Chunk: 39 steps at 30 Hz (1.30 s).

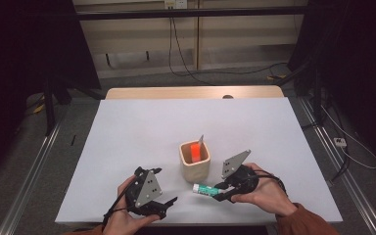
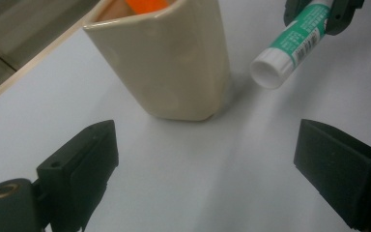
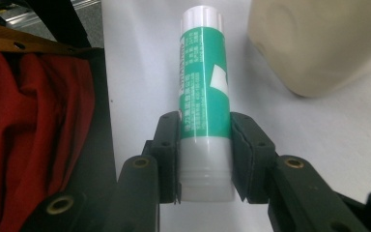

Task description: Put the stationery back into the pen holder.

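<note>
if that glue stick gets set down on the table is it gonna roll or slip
Probably rolls: the glue stick is a smooth round tube. It looks rigid, since the right gripper clamps it without denting. The glossy plastic may slip if held loosely.

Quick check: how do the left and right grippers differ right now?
The right gripper is shut on the glue stick; the left gripper is open with nothing in it. The right one sits beside the cup, the left one nearer the table's front edge. Both are hand-held and carry grey plates.
</note>
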### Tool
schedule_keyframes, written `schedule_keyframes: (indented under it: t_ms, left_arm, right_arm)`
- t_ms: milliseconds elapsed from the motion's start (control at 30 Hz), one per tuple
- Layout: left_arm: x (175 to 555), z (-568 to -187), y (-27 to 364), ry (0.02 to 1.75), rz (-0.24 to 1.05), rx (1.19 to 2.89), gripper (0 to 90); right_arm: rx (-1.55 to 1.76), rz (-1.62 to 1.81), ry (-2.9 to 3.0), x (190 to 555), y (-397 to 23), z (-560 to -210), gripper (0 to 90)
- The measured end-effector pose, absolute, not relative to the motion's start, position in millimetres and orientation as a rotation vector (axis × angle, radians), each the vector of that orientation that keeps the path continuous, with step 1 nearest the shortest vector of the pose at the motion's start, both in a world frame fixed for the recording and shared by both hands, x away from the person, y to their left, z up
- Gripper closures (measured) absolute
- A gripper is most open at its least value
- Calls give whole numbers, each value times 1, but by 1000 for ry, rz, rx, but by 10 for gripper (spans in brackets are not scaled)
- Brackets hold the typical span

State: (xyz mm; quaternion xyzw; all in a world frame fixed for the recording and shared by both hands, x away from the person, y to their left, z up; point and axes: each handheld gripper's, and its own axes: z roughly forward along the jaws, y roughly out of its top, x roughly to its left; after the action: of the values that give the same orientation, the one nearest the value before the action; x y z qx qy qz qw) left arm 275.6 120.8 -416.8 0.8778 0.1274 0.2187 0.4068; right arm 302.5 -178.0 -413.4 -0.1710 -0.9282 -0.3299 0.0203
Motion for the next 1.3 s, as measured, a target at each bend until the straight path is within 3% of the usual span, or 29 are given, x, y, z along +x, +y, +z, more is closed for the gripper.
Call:
schedule_keyframes:
  t_ms: [200, 667, 1167, 1200, 1233, 1300]
  left_arm:
    - [275, -419, 118, 294, 556, 2230, 102]
    - [265, -422, 101, 144, 724, 2306, 133]
    - [264, -424, 73, -77, 857, 2416, 304]
    - [263, -428, 70, -34, 839, 2373, 322]
    - [264, -422, 70, -134, 897, 2446, 330]
    - [261, -427, 64, -108, 899, 2387, 358]
  right_arm:
    - [-512, -1019, -2877, 300, -168, -411, 663]
    - [-532, -1000, -2898, 300, -155, -401, 663]
    - [-549, -960, -2898, 306, -144, -399, 663]
    - [-554, -952, -2901, 307, -144, -399, 663]
    - [-558, -951, -2899, 307, -144, -399, 663]
    - [-575, -947, -2894, 307, -144, -399, 662]
